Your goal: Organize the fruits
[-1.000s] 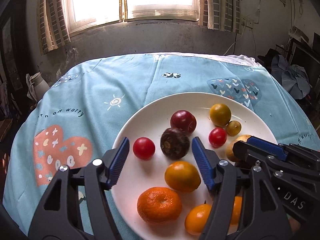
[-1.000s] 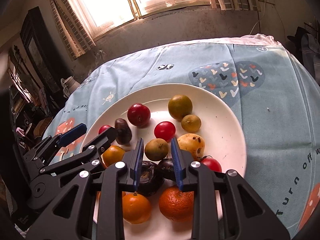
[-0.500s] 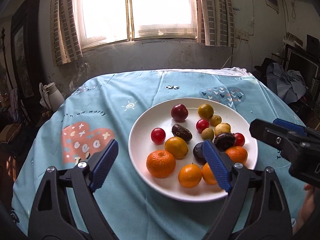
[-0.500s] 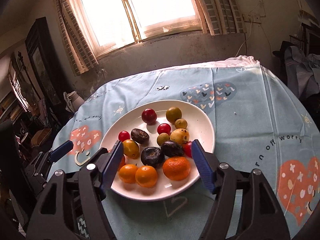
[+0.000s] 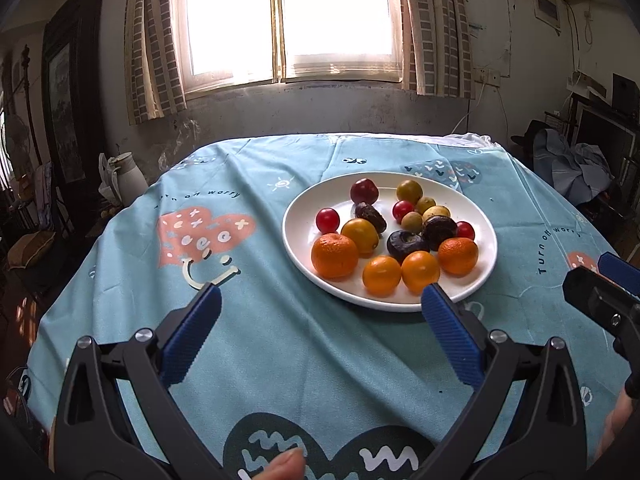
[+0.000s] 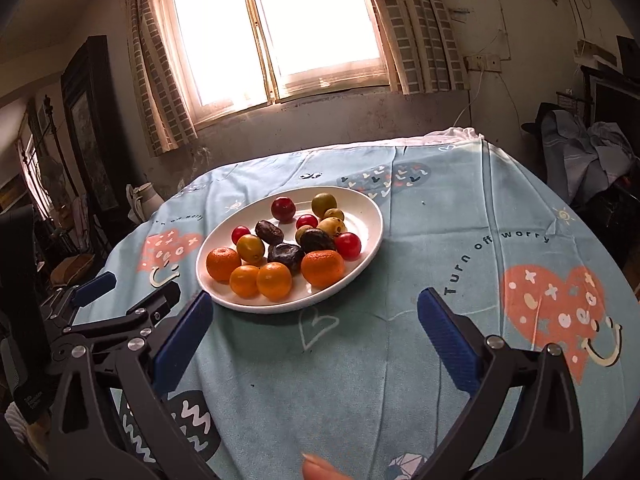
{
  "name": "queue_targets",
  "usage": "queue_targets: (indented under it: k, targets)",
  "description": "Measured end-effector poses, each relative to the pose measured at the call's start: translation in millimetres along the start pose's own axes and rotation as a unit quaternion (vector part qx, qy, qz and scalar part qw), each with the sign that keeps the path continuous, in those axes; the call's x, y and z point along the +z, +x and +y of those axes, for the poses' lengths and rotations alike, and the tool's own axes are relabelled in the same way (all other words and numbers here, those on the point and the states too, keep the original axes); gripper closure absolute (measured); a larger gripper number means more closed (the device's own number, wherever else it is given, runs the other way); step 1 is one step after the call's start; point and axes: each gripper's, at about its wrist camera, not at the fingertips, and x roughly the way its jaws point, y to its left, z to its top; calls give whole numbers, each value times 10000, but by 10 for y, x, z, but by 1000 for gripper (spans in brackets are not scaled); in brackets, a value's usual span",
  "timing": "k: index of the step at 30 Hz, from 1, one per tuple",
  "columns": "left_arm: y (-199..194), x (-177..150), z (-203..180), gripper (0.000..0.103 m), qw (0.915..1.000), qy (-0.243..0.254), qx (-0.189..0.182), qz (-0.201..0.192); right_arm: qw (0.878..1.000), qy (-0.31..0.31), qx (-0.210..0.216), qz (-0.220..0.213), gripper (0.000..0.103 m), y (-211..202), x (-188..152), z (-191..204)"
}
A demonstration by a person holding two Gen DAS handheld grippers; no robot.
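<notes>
Left wrist: light-blue printed tablecloth (image 5: 280,344), bright curtained window (image 5: 288,20) at 12; round white plate (image 5: 298,236) of mixed fruits (image 5: 396,236) at 1; left gripper (image 5: 320,310) opening wide, empty. Right wrist: plate (image 6: 366,210) at 11; right gripper (image 6: 314,310) opening wide, empty
</notes>
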Motion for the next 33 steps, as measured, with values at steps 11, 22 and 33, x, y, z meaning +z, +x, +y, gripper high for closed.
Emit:
queue_targets:
  k: [11, 22, 33]
  targets:
    - [61, -43, -105, 2, 9991, 199, -242, 302, 9994, -71, -302, 138, 1, 47, -39, 25]
    - [35, -54, -104, 2, 9992, 260, -137, 263, 9994, -44, -320, 144, 1, 40, -28, 10]
    - [58, -43, -56, 2, 9995, 143, 23, 291, 9993, -36, -335, 179, 1, 51, -36, 2]
